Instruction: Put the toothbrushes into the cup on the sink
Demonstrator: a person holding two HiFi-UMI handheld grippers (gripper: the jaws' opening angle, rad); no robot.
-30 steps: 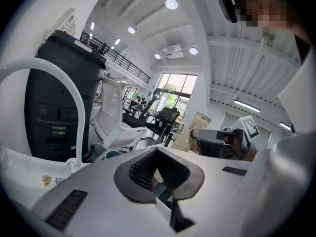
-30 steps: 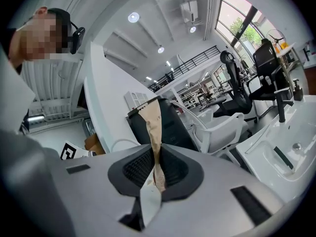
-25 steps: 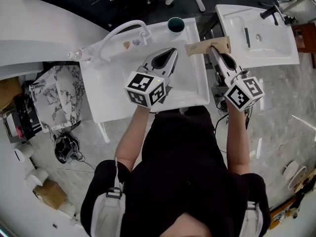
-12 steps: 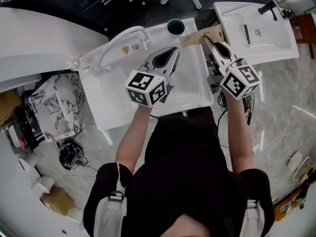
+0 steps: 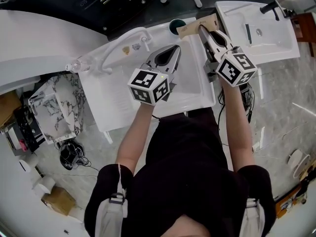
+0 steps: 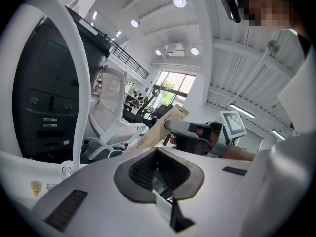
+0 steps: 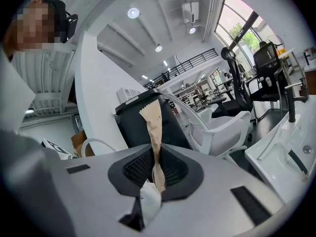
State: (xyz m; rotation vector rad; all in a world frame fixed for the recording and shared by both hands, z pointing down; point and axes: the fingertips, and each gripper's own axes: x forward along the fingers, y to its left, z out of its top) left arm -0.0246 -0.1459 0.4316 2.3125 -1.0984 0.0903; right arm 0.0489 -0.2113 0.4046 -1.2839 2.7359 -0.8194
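Observation:
A toothbrush in a brown paper package is pinched in my right gripper, which is shut on it. The package's free end reaches over the dark teal cup at the white sink's far rim and hides part of it. In the right gripper view the package stands up between the pads. My left gripper hovers over the basin with its tips together and nothing held. From the left gripper view I see the package, the right gripper and the cup's rim.
A curved white faucet arches over the sink's left side. A second white sink with a black faucet and a dark slim item sits to the right. A marble-pattern bag stands on the floor at left.
My right gripper has carried the packaged toothbrush up and left, from beside the sink's right edge to the cup. The left gripper has barely shifted.

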